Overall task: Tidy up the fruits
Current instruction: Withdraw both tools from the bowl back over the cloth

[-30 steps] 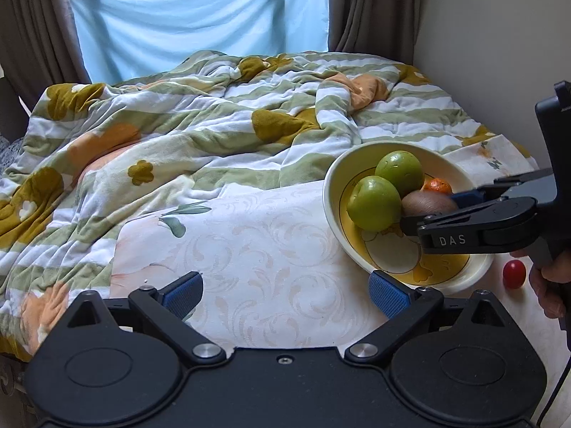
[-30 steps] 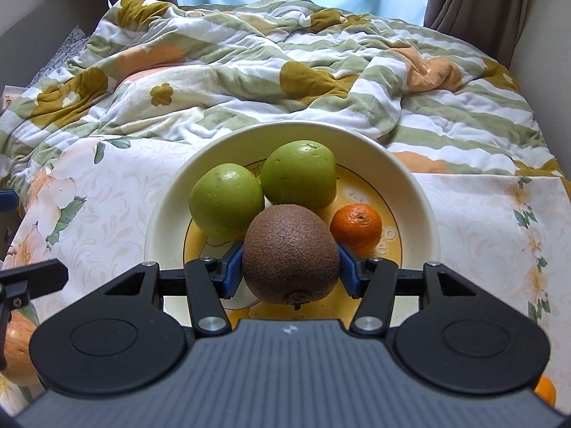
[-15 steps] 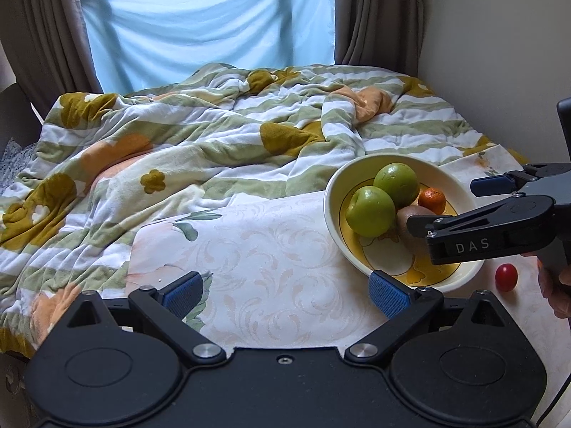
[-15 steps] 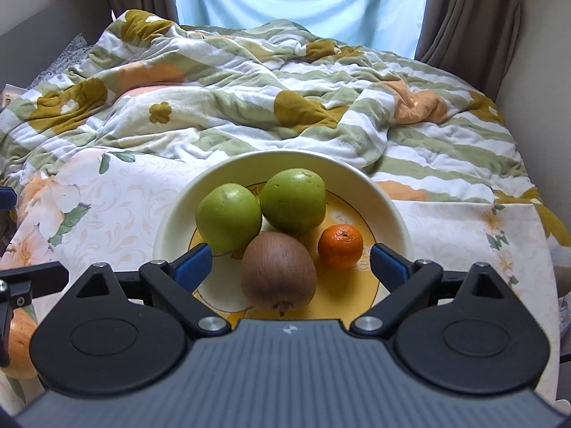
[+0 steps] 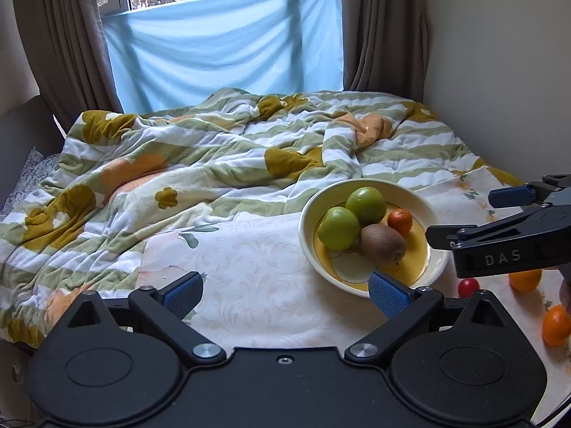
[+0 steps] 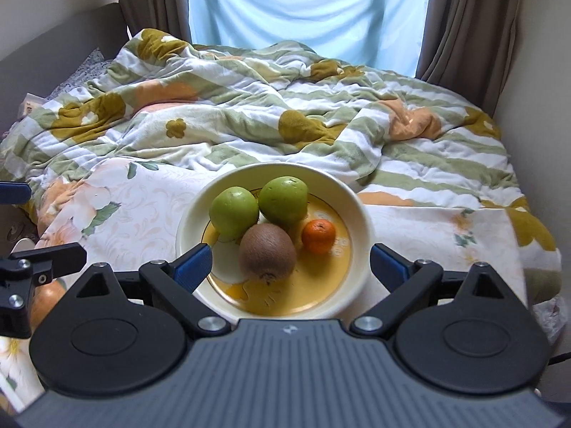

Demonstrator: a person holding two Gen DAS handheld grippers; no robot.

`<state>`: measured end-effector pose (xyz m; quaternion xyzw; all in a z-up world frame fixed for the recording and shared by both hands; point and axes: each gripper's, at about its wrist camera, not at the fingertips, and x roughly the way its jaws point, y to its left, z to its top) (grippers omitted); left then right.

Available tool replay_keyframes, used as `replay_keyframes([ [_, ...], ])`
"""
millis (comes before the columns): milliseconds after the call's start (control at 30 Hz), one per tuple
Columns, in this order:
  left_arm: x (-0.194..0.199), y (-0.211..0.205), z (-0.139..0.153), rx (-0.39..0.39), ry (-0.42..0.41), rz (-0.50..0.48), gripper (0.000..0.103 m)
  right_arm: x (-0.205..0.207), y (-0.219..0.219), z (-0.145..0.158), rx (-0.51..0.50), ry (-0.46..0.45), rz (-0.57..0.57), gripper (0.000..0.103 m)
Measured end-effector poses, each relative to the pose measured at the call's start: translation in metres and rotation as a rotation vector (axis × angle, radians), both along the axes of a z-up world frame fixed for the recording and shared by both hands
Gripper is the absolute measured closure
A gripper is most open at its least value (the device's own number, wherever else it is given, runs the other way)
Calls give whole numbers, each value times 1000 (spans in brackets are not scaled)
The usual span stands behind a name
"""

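Now, step in hand: the kiwi [image 6: 267, 251] lies released in the bowl [image 6: 362, 210]; judged from the scene, the next action is to fetch another loose fruit.
Right gripper [image 6: 291, 267]: jaws have just been opening and stand wide apart; nothing is between the pads, and the kiwi sits below and ahead of them, untouched.
Left gripper [image 5: 285, 290]: jaws wide open, empty, poised over the pale floral cloth [image 5: 249, 271] just left of the bowl.
Bowl contents: two green apples [image 6: 233, 210] side by side at the back, the kiwi in front touching them, one small mandarin [image 6: 318, 236] to its right. All rest inside the rim.
Loose fruit: a small red fruit [image 5: 468, 287] just beside the bowl, and two orange fruits [image 5: 524, 280] nearer the right edge, all on the cloth.
Left-side item: a rounded orange-tan fruit [image 6: 46, 303] shows partly behind the left gripper in the right wrist view; its kind cannot be told.
Procedure: clear the right gripper above the rim before traversing, so the fingers do not clip the bowl wall.
Approach: come down over the chosen fruit with one pad on either side of its widest part.
Grip: close gently; round fruit is likely to roll on soft bedding.
Placement: aim for the open yellow floor at the front of the bowl.
Risk: the bowl rests on soft bedding and may tip if pressed on its rim.
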<state>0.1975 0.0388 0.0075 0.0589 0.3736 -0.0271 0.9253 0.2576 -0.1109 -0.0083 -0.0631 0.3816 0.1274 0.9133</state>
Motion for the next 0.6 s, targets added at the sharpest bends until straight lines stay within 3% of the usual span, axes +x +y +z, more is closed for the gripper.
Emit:
replay_keyframes([
  [367,-58,-33,23,-15,-74,23,2,-74,-49,53,57,-67,-54,0],
  [600,-83,-54,18,-15,-77,24,2,-122,-80,71,129,-93,-87,0],
])
